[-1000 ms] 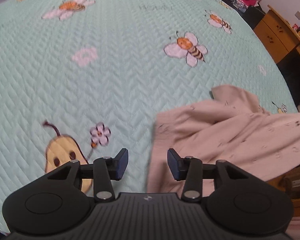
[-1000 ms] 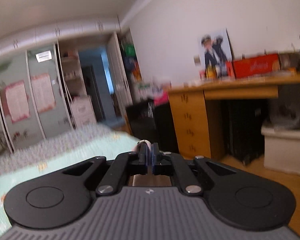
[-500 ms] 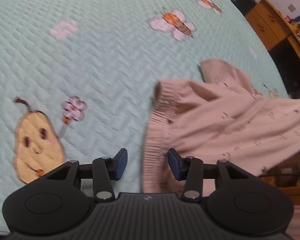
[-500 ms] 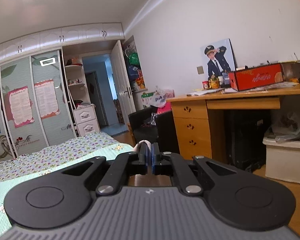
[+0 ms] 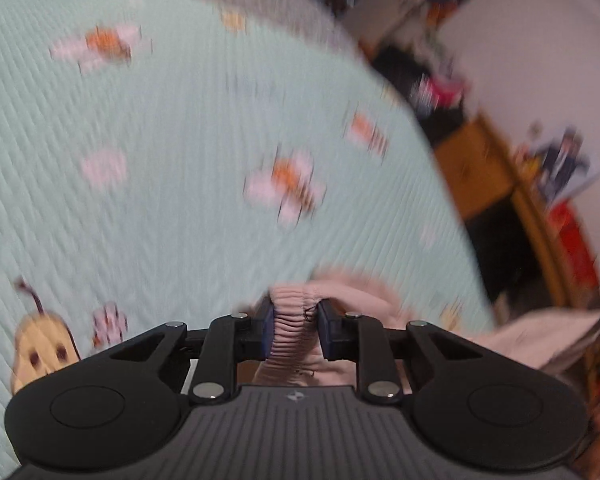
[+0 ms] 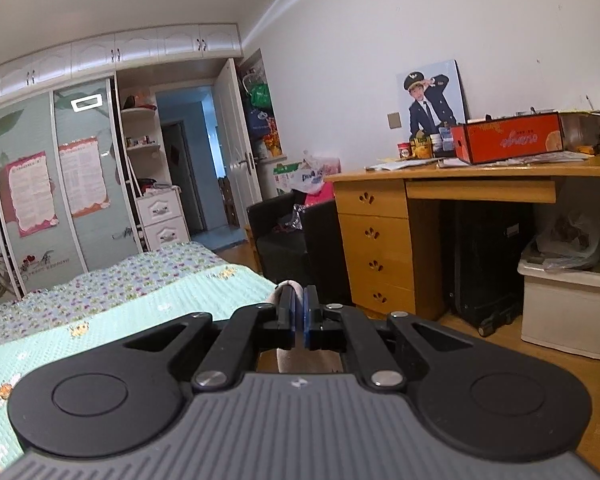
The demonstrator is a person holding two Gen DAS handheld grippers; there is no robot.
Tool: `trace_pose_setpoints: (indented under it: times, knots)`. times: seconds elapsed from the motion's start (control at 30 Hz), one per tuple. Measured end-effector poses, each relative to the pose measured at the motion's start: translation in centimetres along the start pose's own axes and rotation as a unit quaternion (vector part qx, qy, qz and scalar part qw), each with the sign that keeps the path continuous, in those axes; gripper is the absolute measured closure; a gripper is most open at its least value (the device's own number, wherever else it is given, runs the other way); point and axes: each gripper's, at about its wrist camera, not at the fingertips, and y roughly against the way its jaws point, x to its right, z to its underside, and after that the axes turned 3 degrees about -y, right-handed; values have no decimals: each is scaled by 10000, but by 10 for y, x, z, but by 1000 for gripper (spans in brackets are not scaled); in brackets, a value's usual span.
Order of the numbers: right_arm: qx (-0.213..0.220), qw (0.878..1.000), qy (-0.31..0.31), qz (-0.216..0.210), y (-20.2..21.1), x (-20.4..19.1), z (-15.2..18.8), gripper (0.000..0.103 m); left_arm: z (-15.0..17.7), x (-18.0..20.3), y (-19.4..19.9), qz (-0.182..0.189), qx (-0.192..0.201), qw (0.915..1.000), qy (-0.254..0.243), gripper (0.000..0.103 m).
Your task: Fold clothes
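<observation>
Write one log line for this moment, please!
left claw: closing on pink garment | right claw: shut on pink cloth | bedspread: below

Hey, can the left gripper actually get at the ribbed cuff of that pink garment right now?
Most likely yes. The ribbed cuff already sits between the left gripper jaws, which are closing, and its blue pads appear to touch it on both sides. Nothing blocks it, though blur hides how firm the hold is.

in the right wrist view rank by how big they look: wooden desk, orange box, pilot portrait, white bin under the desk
1. wooden desk
2. orange box
3. white bin and pilot portrait: look alike, and the bin is cut by the frame edge, so unranked.
</observation>
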Motion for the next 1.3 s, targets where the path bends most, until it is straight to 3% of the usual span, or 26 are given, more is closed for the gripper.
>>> trace_pose_setpoints:
  times: [0.27,0.5,0.73,0.87,0.97,1.1,1.3]
  knots:
    - [309,9971,77,-698,0,-39,-30,99,-60,24,87,120,1204,9926,-86,80]
    - [661,9848,466,-1539,12,-94,-59,99,-93,33,195,-255,2454,9689,-185,80]
    - [313,9745,363,-2192,8,-123,-58,98,-104,40,267,-746,2956,9517,-359,80]
    - [210,9733,455,-2239,7,-134,-48,98,-96,41,263,-1057,2759,9540,-513,80]
    - [-11,9760,521,-2114,2,-136,-33,98,-84,35,231,-1325,2254,9635,-583,80]
    - [-628,9795,611,-1814,-23,-134,-8,98,-72,5,182,-1521,1535,9756,-385,80]
    - [-1106,9806,865,-1366,-50,-132,24,98,-72,-37,130,-1710,878,9812,-182,80]
